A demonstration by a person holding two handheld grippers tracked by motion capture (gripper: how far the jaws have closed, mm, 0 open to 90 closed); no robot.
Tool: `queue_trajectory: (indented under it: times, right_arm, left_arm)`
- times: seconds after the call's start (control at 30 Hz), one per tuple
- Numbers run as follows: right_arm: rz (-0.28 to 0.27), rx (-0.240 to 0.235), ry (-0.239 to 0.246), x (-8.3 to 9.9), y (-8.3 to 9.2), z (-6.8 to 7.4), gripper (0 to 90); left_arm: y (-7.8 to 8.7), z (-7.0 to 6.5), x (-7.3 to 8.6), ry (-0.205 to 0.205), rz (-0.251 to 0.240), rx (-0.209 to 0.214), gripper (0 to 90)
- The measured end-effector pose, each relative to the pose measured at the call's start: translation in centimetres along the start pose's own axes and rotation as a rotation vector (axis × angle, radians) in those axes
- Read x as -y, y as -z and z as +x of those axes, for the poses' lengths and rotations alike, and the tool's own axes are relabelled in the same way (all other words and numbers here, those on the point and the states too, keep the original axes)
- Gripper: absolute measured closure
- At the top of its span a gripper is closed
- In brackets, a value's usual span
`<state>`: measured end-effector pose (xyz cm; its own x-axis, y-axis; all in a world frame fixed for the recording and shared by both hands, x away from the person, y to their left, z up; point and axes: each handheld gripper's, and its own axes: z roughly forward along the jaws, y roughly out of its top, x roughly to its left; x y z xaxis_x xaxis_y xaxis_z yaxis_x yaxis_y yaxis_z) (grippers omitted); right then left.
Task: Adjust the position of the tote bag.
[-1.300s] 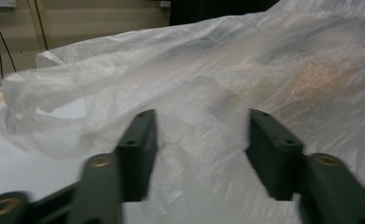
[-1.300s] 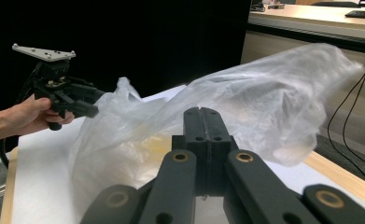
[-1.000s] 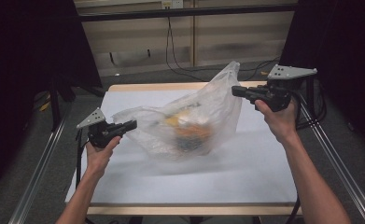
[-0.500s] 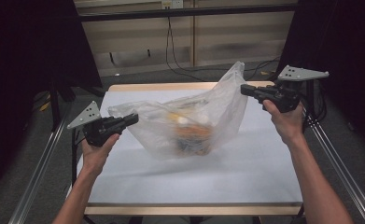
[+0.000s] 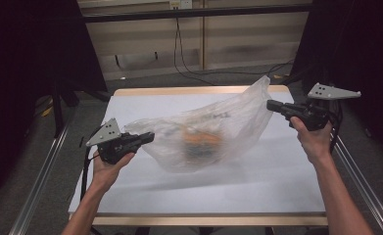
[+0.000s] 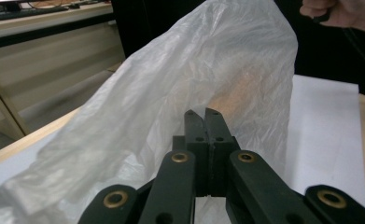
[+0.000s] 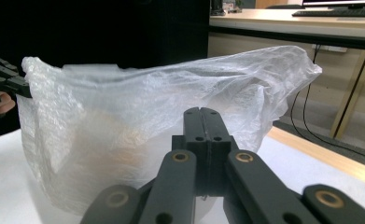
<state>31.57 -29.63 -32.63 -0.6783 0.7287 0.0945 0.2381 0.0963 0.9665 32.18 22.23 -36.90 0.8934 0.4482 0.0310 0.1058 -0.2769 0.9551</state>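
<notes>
We hold bag [image 5: 203, 137] stretched between both claws, long axis left-near to right-far across table [image 5: 277, 186]; left claw [image 5: 149, 137] and right claw [image 5: 271, 104] each clamped on its film.

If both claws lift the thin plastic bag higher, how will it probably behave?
The plastic bag looks thin and crumpled, so it is probably floppy and would sag between the left claw and right claw. The orange contents would likely slide to its lowest point.
</notes>
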Motion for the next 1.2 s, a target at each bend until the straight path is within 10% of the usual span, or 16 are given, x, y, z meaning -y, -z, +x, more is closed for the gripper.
queue_trajectory:
  times: [0.43, 1.2]
  right_arm:
    - [0.061, 0.021, -0.014, 1.9, -2.4, -0.7, 90.0]
    - [0.196, -0.016, -0.026, 7.9, -0.3, 0.5, 90.0]
  left_arm:
    - [-2.6, 0.4, 1.5, -0.007, 0.085, 0.014, 90.0]
    - [-3.0, -0.7, 5.7, -0.002, 0.256, 0.102, 90.0]
